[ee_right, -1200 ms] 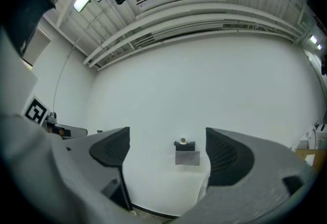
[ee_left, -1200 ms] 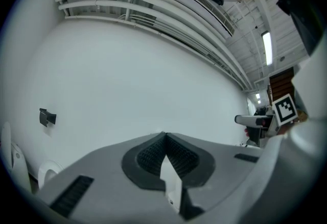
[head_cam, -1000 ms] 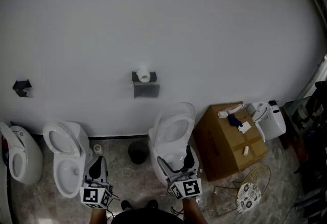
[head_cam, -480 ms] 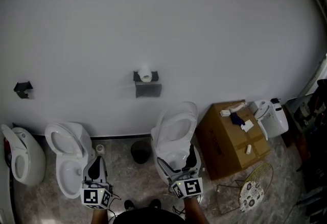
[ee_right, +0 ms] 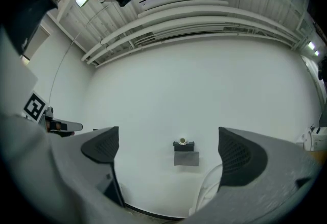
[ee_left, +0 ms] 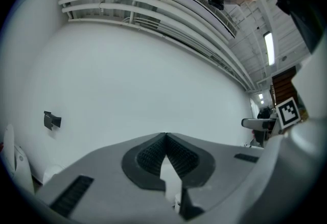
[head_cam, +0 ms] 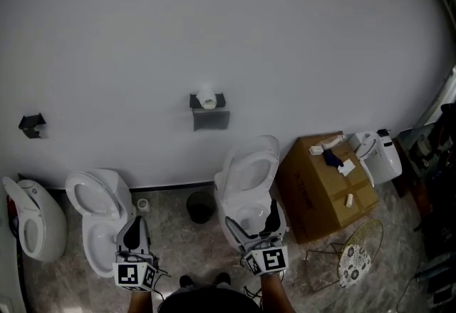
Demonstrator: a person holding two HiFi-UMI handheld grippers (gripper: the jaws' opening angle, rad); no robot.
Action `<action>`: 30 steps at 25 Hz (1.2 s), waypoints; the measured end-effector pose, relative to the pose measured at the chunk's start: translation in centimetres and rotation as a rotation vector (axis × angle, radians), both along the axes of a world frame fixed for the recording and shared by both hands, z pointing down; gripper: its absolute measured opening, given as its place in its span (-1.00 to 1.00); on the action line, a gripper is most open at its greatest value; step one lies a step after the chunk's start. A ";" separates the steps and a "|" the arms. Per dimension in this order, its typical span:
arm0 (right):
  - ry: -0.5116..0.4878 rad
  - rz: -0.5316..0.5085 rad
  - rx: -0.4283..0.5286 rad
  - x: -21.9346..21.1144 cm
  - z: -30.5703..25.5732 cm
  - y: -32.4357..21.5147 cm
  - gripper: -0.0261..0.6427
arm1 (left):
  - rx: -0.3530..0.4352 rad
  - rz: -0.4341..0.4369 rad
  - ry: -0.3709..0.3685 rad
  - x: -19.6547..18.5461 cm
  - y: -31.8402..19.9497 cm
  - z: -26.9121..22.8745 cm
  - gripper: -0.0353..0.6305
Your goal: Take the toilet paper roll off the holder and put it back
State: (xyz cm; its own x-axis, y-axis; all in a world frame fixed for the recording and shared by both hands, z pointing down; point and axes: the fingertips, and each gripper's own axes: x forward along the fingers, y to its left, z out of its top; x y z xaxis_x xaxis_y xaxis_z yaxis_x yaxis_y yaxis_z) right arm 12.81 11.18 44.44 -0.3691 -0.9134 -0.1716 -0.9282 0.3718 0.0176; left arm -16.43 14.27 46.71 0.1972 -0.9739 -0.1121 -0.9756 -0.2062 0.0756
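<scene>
The white toilet paper roll (head_cam: 206, 98) sits on top of a dark grey wall holder (head_cam: 211, 118), far ahead on the white wall. In the right gripper view the roll (ee_right: 183, 141) and holder (ee_right: 186, 158) show small between the spread jaws. My right gripper (head_cam: 257, 224) is open, its jaws have just been opening, and nothing is between them. My left gripper (head_cam: 133, 233) is held low at the left. Its pads (ee_left: 153, 152) meet at the tips, shut on nothing. Both grippers are well short of the wall.
A toilet (head_cam: 247, 183) with its lid up stands under the holder, and two more toilets (head_cam: 100, 215) stand to the left. A dark bin (head_cam: 200, 207) sits between them. A cardboard box (head_cam: 324, 187) and a white appliance (head_cam: 376, 156) stand at the right. A second small holder (head_cam: 30, 123) hangs on the wall at the left.
The wall, roll and toilets have slid slightly up and right in the head view. The right gripper's jaws look spread a little wider. Both grippers stay low near the person.
</scene>
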 end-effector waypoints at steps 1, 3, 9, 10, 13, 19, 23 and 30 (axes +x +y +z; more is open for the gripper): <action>-0.002 0.007 0.001 -0.3 0.0 0.2 0.82 | -0.003 0.004 0.000 -0.4 0.1 0.0 -0.88; -0.010 0.023 0.009 -0.9 -0.2 0.4 0.82 | 0.002 0.018 -0.004 -1.3 0.1 0.5 -0.88; -0.010 0.072 0.023 -2.3 -0.4 1.6 0.82 | 0.001 0.043 0.015 -3.3 0.6 0.4 -0.88; -0.006 0.076 0.024 -2.6 -0.5 1.8 0.82 | -0.002 0.044 0.016 -3.6 0.7 0.2 -0.88; 0.006 0.084 0.024 -3.3 -0.6 2.2 0.82 | -0.003 0.049 0.026 -4.5 0.6 0.3 -0.88; 0.031 0.094 0.018 -4.2 -0.9 2.4 0.82 | 0.003 0.067 0.046 -5.4 0.5 1.2 -0.88; 0.035 0.104 0.022 -4.6 -1.1 2.1 0.82 | -0.027 0.066 0.064 -5.4 0.2 -0.2 -0.88; 0.025 0.104 0.038 -4.8 -0.9 0.8 0.82 | 0.000 0.086 0.061 -5.5 -0.9 1.3 -0.88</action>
